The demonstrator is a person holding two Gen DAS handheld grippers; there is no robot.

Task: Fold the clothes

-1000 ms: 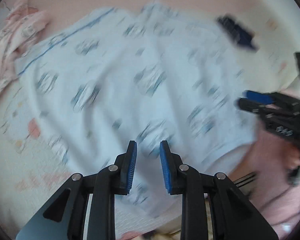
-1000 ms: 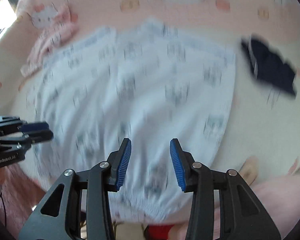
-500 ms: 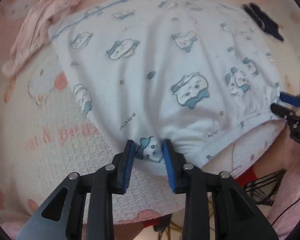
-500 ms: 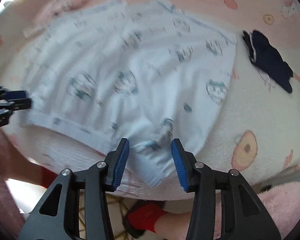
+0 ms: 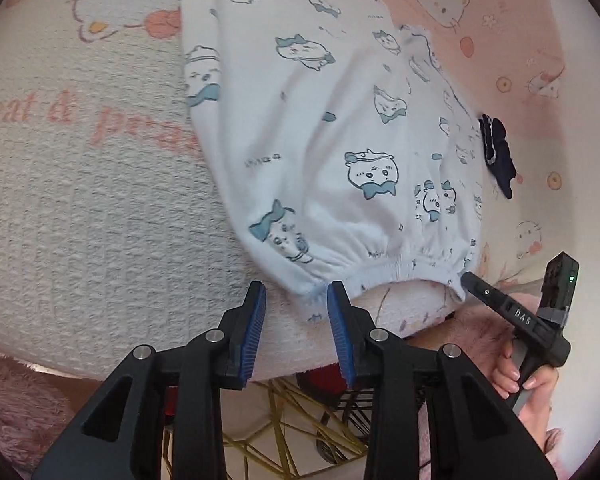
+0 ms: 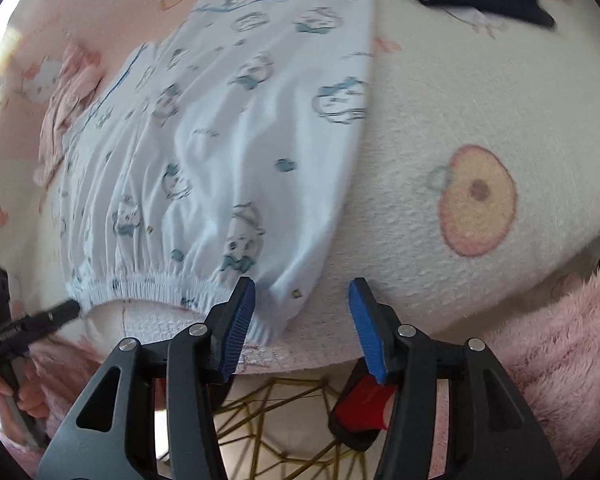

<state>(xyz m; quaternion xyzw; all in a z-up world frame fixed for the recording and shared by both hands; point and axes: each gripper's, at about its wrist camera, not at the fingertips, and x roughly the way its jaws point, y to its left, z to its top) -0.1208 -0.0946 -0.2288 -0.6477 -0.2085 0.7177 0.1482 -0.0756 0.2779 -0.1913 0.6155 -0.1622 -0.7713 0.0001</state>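
A white garment point(image 5: 340, 128) with blue cartoon prints lies flat on the pink and white blanket point(image 5: 80, 200), its gathered elastic hem point(image 6: 148, 280) toward the near edge. My left gripper point(image 5: 296, 300) is at one hem corner; its jaws are opening, and the corner lies loose between the blue pads. My right gripper point(image 6: 302, 296) is at the other hem corner point(image 6: 284, 308); its jaws are also opening wide, with cloth between the pads but not pinched. Each view also shows the other gripper: the right gripper point(image 5: 470, 280) and the left gripper point(image 6: 66, 309).
A dark navy garment point(image 5: 496, 152) lies on the blanket beyond the white one, and a pink garment point(image 6: 68, 100) lies at its far left. Below the blanket's near edge are a gold wire frame point(image 5: 284, 420), something red point(image 6: 364, 400) and fluffy pink fabric point(image 6: 560, 340).
Both grippers drew back across the garment to its elastic hem at the near edge, and both views rolled. The jaws of both stand wider than before.
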